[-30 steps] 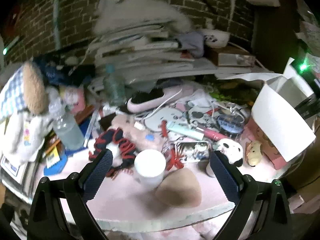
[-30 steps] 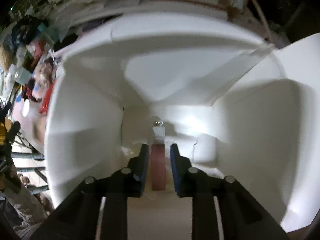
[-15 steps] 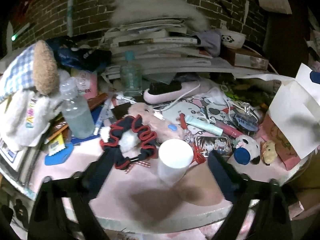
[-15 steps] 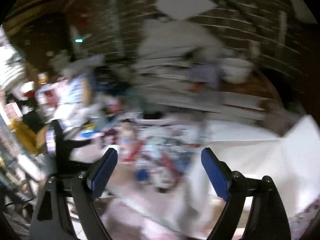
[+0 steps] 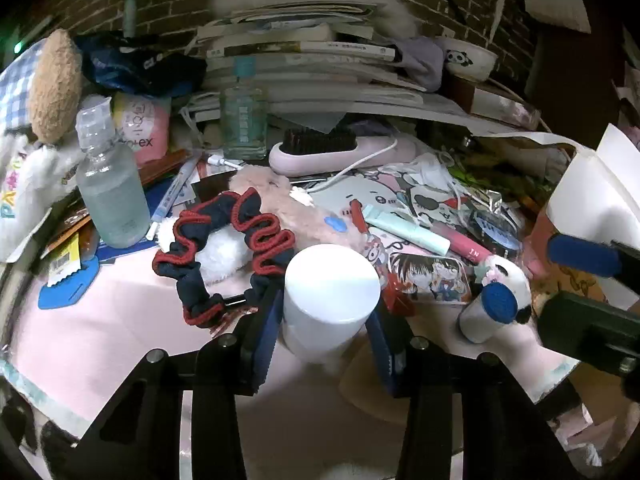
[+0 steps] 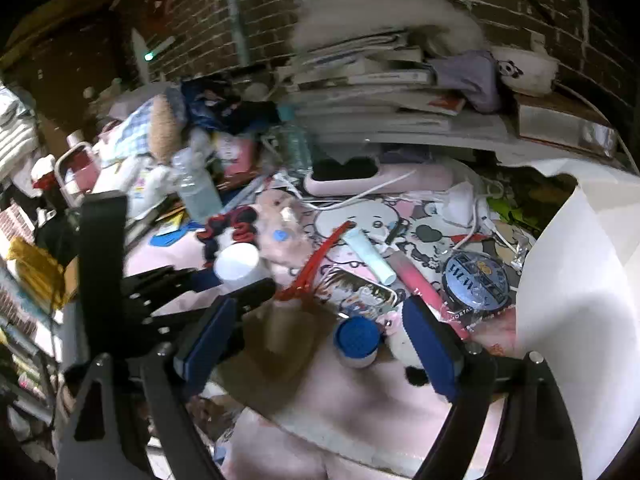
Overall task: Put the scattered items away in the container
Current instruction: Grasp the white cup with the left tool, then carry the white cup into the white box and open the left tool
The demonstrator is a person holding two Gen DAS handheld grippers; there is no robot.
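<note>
Left hand-held gripper [image 5: 326, 330] clamped on upright white cylinder [image 5: 331, 285] at desk [image 5: 120, 332] front edge; right hand-held gripper [image 6: 320, 344], apart, straddles blue-capped jar [image 6: 356, 340], nearer the white container [image 6: 576, 320] rightward.

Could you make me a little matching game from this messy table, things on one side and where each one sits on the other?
Things:
1. white cylinder
2. blue-capped bottle
3. hairbrush
4. scrunchie

Places:
A. beyond the cylinder, to its left
B. between the left gripper's fingers
C. far back, in front of the book stack
D. between the right gripper's spread fingers

Pairs: 1-B, 2-D, 3-C, 4-A
</note>
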